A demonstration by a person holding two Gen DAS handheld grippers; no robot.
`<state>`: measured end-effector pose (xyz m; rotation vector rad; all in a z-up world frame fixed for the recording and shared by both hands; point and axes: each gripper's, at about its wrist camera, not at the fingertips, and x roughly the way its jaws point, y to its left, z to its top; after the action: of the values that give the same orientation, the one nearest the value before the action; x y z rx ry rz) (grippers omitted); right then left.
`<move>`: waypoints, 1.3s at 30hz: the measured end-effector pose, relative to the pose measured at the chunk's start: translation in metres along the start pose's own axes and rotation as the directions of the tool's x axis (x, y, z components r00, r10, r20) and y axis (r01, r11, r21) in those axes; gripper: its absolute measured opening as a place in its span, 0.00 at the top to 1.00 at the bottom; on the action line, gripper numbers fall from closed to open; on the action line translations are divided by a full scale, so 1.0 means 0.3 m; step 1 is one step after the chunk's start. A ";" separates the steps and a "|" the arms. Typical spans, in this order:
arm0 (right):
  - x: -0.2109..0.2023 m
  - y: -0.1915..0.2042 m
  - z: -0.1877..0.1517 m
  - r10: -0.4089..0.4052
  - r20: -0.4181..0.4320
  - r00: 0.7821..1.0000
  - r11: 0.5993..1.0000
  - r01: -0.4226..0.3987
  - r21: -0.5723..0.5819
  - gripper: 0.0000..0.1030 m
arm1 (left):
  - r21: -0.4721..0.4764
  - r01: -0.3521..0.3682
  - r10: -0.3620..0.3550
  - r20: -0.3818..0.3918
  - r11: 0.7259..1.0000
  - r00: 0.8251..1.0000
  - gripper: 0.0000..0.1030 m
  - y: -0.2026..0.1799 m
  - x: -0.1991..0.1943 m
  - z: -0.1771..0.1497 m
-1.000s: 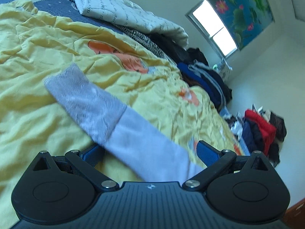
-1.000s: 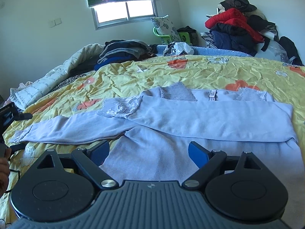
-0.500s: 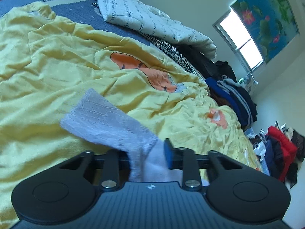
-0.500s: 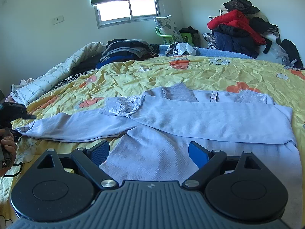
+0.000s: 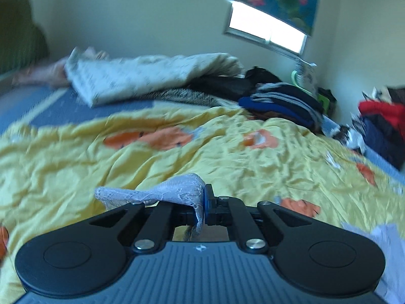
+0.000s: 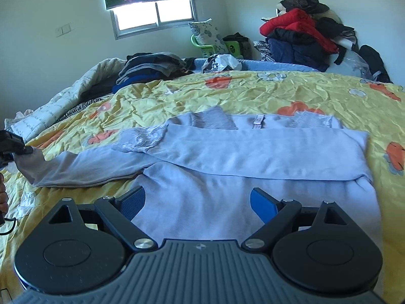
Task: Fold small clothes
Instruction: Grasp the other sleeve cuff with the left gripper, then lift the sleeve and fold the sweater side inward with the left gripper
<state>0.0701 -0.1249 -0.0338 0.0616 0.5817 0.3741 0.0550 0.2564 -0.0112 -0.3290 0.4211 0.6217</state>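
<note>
A pale lilac long-sleeved top [image 6: 253,152] lies spread on the yellow flowered bedspread [image 6: 253,93]. One sleeve is folded across its chest; the other sleeve [image 6: 83,167] stretches out to the left. My left gripper [image 5: 201,207] is shut on that sleeve's lace cuff [image 5: 174,190] and holds it off the bed; it also shows at the left edge of the right wrist view [image 6: 15,147]. My right gripper [image 6: 197,202] is open and empty, hovering over the top's lower body.
A white quilt [image 5: 152,76] and a stack of dark folded clothes [image 5: 278,101] lie at the far side of the bed. A heap of red and dark clothes [image 6: 303,35] stands at the back right. A window [image 6: 154,15] is behind.
My left gripper closed on the sleeve cuff, lifted it off the bedspread and swung round. The right gripper stayed open over the top, shifting only slightly.
</note>
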 end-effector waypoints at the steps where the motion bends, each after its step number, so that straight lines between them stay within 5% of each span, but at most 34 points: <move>1: -0.003 -0.004 0.000 -0.003 0.002 1.000 1.000 0.003 -0.002 0.11 | 0.027 0.002 -0.003 0.006 1.000 1.000 0.95 -0.024 -0.005 -0.001; 39: -0.075 -0.182 -0.058 -0.096 0.007 0.995 0.992 0.095 0.087 0.10 | 0.307 0.153 -0.154 -0.020 0.939 0.988 0.96 -0.501 -0.105 -0.074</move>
<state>0.0609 -0.1846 -0.0453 0.1184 0.5875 0.2556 0.1190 0.1167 0.0100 -0.0607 0.4758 0.3956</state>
